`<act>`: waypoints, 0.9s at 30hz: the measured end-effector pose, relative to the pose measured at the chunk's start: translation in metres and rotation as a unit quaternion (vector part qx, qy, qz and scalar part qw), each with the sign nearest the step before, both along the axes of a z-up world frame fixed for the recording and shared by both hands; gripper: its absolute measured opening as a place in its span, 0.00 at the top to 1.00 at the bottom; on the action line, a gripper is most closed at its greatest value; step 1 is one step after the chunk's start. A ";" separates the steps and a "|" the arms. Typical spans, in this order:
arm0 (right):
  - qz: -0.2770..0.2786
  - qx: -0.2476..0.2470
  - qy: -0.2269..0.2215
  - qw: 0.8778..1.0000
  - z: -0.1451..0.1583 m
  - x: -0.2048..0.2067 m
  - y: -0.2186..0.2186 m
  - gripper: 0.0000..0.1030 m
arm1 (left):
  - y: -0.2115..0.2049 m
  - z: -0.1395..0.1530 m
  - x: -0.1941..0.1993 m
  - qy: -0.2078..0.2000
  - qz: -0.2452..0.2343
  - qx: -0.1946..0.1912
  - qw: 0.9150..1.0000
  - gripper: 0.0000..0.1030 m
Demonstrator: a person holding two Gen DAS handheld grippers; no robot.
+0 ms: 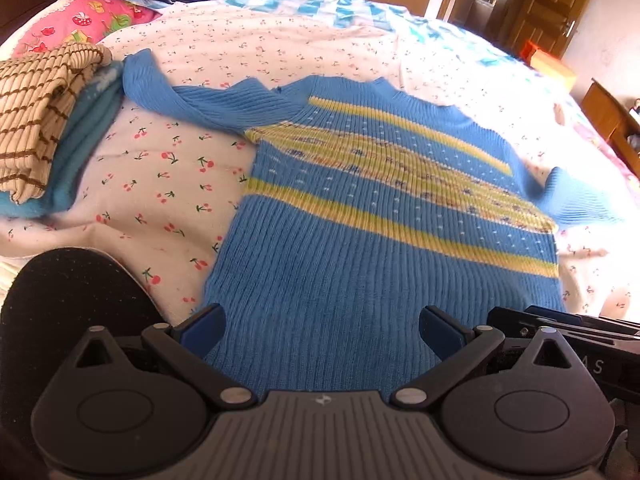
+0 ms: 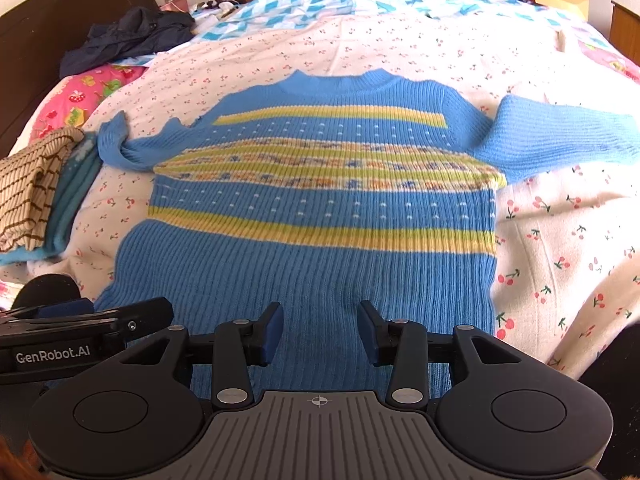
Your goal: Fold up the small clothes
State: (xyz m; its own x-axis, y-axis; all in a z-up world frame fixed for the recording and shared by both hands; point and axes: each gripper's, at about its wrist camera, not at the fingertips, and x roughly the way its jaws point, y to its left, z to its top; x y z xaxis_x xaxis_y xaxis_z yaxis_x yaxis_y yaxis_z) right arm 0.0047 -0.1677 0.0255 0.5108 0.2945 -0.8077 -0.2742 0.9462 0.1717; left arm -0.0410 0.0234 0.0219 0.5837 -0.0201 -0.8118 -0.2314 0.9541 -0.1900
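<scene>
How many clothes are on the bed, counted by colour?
Blue sweater with yellow stripes, laid flat: 1
Beige garment with brown stripes, folded: 1
Teal garment, folded under the beige one: 1
Dark navy garment, crumpled: 1
Total: 4

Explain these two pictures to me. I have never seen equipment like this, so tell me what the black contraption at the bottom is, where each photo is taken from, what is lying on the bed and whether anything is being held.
No robot here: a person carries a two-finger clamp in each hand, each with a wide-angle camera looking forward along its fingers. One picture comes from the left hand-held gripper, the other from the right hand-held gripper; each also catches the other tool at its edge. Both are open and hold nothing, poised at the hem of a blue sweater with yellow stripes. It lies flat, sleeves out, on a cherry-print bedspread. To the left sits a pile of folded clothes, a brown-striped piece on top. A dark garment lies farther back near the headboard.
</scene>
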 end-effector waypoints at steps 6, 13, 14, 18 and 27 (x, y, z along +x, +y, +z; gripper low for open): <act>-0.003 -0.001 -0.003 1.000 0.002 -0.001 -0.001 0.60 | -0.001 0.001 0.000 0.000 -0.006 -0.004 1.000 0.00; -0.002 0.003 -0.004 1.000 0.002 -0.003 0.000 0.60 | 0.000 0.001 -0.001 0.002 -0.005 -0.014 1.000 0.00; -0.002 0.004 -0.004 1.000 0.002 -0.003 -0.001 0.60 | -0.001 0.000 0.000 0.007 -0.006 -0.011 1.000 0.00; -0.006 0.010 -0.008 1.000 0.002 -0.004 -0.003 0.59 | 0.002 -0.002 0.002 0.012 0.003 -0.002 1.000 0.00; -0.005 0.019 -0.002 1.000 -0.003 -0.001 -0.005 0.56 | -0.006 -0.002 0.010 0.017 -0.009 0.038 0.999 0.00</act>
